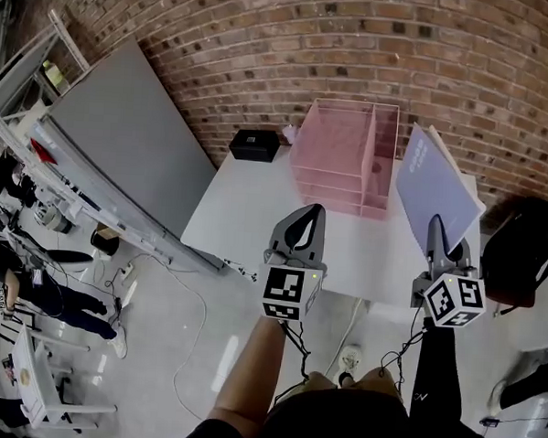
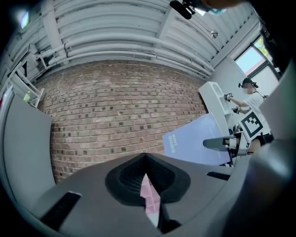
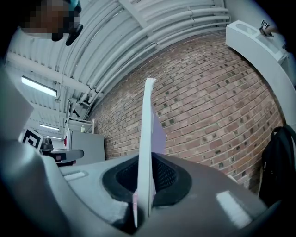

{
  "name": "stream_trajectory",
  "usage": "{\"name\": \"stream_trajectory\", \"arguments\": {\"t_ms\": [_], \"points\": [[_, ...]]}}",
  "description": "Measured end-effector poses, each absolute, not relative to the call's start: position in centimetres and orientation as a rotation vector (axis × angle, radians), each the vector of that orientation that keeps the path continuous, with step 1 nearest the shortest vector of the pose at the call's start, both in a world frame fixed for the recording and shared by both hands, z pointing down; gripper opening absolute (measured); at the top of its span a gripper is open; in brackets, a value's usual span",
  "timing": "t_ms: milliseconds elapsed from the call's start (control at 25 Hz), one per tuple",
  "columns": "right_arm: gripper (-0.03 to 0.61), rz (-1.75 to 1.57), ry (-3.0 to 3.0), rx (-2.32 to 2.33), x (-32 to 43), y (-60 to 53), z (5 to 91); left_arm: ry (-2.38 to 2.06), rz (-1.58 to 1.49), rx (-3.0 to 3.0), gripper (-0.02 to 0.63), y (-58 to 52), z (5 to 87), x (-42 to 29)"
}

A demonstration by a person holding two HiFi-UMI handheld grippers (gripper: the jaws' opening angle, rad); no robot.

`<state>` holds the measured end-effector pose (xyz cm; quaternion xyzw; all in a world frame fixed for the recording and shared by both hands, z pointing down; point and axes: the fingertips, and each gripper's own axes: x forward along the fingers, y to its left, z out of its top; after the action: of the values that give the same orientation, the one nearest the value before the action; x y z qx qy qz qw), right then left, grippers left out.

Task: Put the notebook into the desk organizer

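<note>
A lavender notebook (image 1: 436,187) is held upright above the right end of the white table (image 1: 247,212), with my right gripper (image 1: 436,227) shut on its lower edge. The right gripper view shows the notebook (image 3: 148,134) edge-on, clamped between the jaws (image 3: 145,159). The pink see-through desk organizer (image 1: 341,157) stands at the back of the table, just left of the notebook. My left gripper (image 1: 301,226) hovers over the table's front edge, shut and empty. In the left gripper view its tips (image 2: 144,155) meet, and the notebook (image 2: 194,139) shows to the right.
A small black box (image 1: 254,145) sits at the table's back left corner. A brick wall (image 1: 356,44) runs behind the table. A grey board (image 1: 123,132) leans at the left, and a black backpack (image 1: 529,250) stands right of the table. Cables lie on the floor.
</note>
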<state>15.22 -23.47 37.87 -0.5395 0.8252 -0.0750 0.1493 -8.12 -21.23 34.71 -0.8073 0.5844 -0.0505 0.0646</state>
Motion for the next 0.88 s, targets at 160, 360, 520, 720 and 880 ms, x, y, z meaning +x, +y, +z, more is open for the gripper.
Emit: {"name": "stream_trajectory", "arguments": {"t_ms": [160, 360, 520, 720, 880], "points": [[0.029, -0.239, 2.386, -1.532, 15.3, -27.1, 38.3, 1.769, -0.159, -2.44, 0.008, -24.9, 34.8, -7.3], [0.029, -0.261, 2.407, -1.531, 15.4, -29.7, 38.6, 1.779, -0.165, -2.436, 0.008, -27.7, 34.9, -6.9], [0.029, -0.287, 2.419, -1.549, 15.4, -31.3, 39.2, 1.765, -0.17, -2.446, 0.008, -29.3, 35.1, -6.8], [0.029, -0.315, 2.442, -1.582, 14.4, -33.4, 40.1, 1.734, -0.18, -2.432, 0.008, -32.0, 34.8, -7.0], [0.029, -0.332, 2.468, -1.616, 13.2, -35.9, 40.9, 1.695, -0.173, -2.458, 0.008, -34.9, 35.0, -7.3]]}}
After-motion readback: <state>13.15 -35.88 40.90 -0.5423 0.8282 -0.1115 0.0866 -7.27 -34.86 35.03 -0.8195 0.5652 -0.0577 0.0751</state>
